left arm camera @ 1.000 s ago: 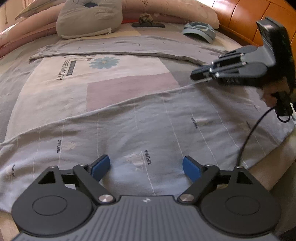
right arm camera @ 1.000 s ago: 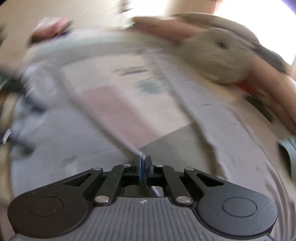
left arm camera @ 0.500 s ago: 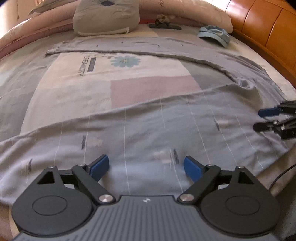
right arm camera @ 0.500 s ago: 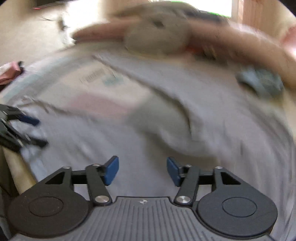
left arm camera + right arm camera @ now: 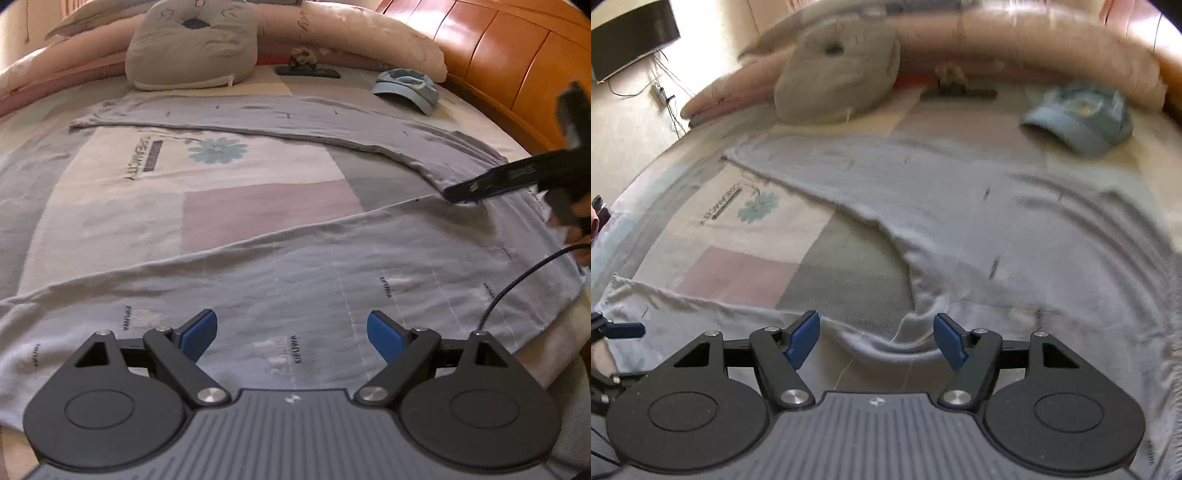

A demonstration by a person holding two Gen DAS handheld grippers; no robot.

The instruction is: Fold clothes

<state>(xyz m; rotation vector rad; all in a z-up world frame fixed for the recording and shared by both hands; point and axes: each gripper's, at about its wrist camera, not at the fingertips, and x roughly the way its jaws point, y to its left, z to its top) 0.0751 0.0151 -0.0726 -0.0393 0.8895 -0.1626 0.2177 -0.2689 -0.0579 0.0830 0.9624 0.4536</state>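
Light grey trousers lie spread on the bed, one leg near me and the other stretched along the far side. My left gripper hovers open over the near leg with nothing between its blue pads. My right gripper is over the crotch, where the two legs meet. Its jaws are opening, and a rumpled fold of the crotch lies between the pads without being pressed. In the left wrist view the right gripper reaches in from the right, held by a hand.
A patchwork bed sheet shows between the legs. A grey cushion, a blue cap and a small dark item sit at the far side. An orange wooden headboard bounds the right. A black cable trails over the trousers.
My right gripper went from shut on the fabric's edge to open, letting it go, and it rolled and shifted back toward the crotch. The left gripper stayed open in place.
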